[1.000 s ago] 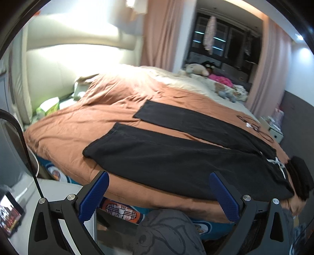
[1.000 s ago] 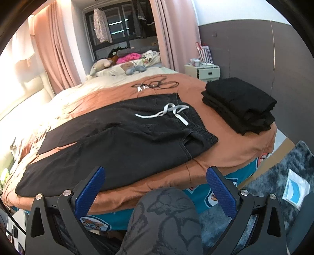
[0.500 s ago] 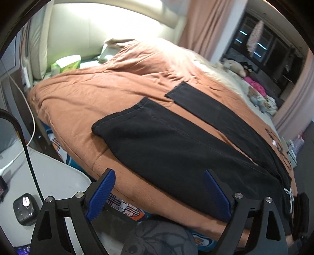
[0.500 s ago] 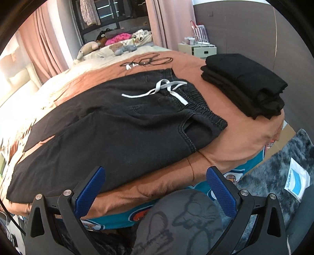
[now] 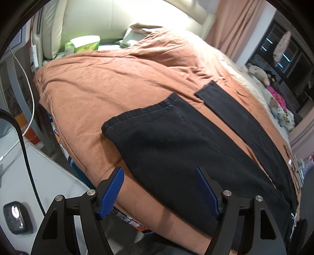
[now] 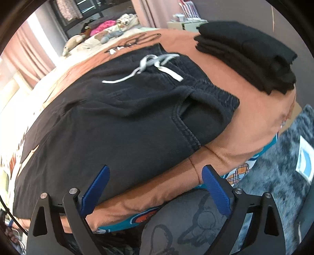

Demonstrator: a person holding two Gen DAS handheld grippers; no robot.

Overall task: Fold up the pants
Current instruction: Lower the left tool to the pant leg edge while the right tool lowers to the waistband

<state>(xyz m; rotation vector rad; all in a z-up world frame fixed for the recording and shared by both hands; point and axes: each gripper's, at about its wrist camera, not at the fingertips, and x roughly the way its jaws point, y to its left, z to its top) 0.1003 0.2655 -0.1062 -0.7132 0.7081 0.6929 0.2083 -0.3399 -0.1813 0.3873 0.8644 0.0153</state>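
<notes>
A pair of black pants (image 5: 176,149) lies spread flat on the orange-brown blanket (image 5: 102,82) that covers the bed, the two legs parted in a narrow V so that a strip of blanket shows between them. In the left wrist view the near leg's hem (image 5: 137,115) points toward the pale padded headboard (image 5: 121,17), and the far leg (image 5: 241,121) runs alongside it toward the waist. The left tool (image 5: 161,190) hangs with its blue-padded fingers (image 5: 112,193) spread wide apart, gripping nothing; it sits low at the bed's side edge, with the near leg's lower edge showing between the fingers. In the right wrist view the waistband (image 6: 214,88) is turned toward the foot of the bed, with a white drawstring (image 6: 149,64) lying loose across the front and a side pocket (image 6: 198,119) gaping slightly. The right tool (image 6: 155,190) is likewise spread wide and empty, near the bed's edge below the hip of the pants, its fingers (image 6: 215,194) framing the blanket's edge. A stack of folded black clothes (image 6: 247,55) rests on the blanket just beyond the waistband, apart from it. A dark cable (image 6: 133,42) lies on the blanket past the waist, and stuffed toys (image 6: 74,42) sit farther back. A grey shaggy rug (image 6: 278,157) covers the floor beside the bed.
</notes>
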